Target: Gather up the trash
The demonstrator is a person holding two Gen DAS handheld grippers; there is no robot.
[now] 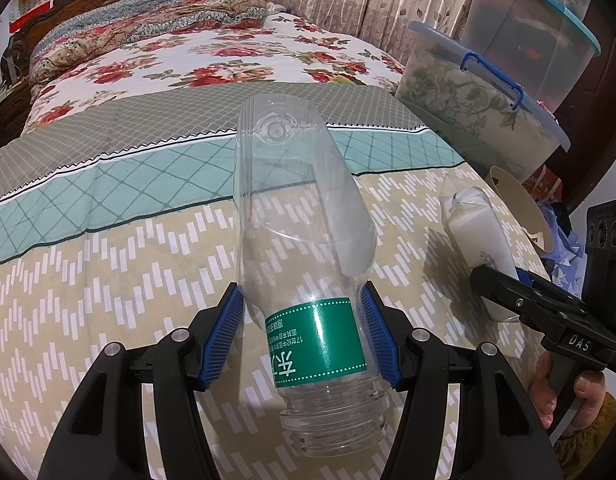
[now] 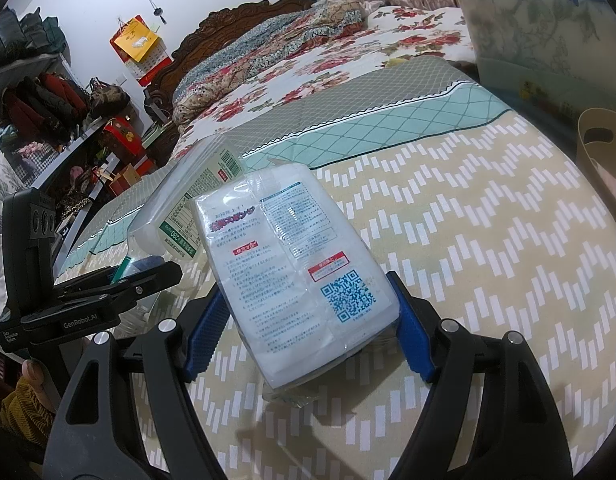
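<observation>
**Both tools gripping trash over the bed**

The left tool is clamping a clear plastic bottle at its green label, neck toward the camera, above the bed. The right tool is squeezing a white printed packet. Only the right wrist view is showing the packet's QR code; the left view is showing stacked storage bins.

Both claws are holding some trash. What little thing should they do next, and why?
Probably swing the right gripper toward the tan bin at the bed's edge. Its white packet and the left gripper's clear bottle are both clamped and lifted, so only dropping remains.
</observation>
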